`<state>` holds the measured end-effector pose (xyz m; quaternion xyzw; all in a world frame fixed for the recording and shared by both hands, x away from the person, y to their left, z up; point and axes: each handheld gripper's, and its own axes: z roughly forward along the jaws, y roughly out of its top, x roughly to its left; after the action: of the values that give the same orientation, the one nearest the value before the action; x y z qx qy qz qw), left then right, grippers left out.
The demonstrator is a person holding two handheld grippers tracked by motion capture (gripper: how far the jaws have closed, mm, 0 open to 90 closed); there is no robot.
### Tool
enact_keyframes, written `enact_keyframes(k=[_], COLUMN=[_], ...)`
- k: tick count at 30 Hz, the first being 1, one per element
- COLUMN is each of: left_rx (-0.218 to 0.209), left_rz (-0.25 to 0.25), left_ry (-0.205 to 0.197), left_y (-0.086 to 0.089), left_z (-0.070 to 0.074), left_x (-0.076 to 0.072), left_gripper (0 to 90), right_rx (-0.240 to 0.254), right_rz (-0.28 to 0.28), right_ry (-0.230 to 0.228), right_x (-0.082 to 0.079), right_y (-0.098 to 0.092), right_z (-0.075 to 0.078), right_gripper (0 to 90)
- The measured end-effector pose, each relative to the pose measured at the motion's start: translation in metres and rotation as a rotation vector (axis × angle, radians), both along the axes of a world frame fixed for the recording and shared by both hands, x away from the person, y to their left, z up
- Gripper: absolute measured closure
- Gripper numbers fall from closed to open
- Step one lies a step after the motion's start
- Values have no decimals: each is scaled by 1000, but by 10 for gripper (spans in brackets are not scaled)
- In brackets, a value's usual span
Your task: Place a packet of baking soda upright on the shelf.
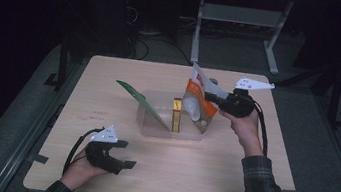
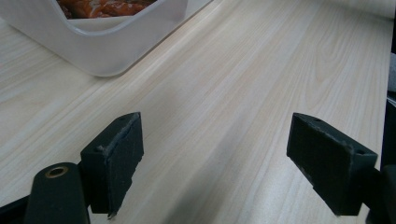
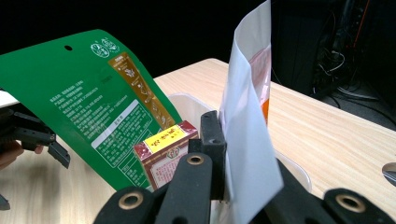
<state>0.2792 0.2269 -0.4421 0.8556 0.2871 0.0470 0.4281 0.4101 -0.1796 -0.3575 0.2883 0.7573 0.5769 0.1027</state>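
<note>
While the right gripper clamps the top edge of an orange-and-white pouch, the pouch hangs upright with its bottom inside the clear bin, probably so it slots in beside the small red box and the leaning green packet. That hand reaches in level from the bin's right side. Resting on the table near the person, the left gripper is spread wide and empty.

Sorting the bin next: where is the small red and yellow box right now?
In the high view the small red and yellow box stands upright inside the clear bin, between the green packet and the orange pouch.
</note>
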Motion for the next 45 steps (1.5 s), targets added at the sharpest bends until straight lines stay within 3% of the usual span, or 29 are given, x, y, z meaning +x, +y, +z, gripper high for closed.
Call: enact_keyframes(k=[11,34,45], left_rx=[7,24,26], left_rz=[-13,-36,-40], left_ry=[-1,9,7], left_y=[-2,-7,-6], left_z=[0,-2,-2], left_x=[-1,-2,-2], left_gripper=[182,182,182], right_rx=[-58,-97,-118], right_rz=[-10,-63,-127], right_ry=[13,-6,24], right_x=[1,0,-1], right_y=[7,14,2], right_z=[-6,-7,-6], right_gripper=[898,878,534])
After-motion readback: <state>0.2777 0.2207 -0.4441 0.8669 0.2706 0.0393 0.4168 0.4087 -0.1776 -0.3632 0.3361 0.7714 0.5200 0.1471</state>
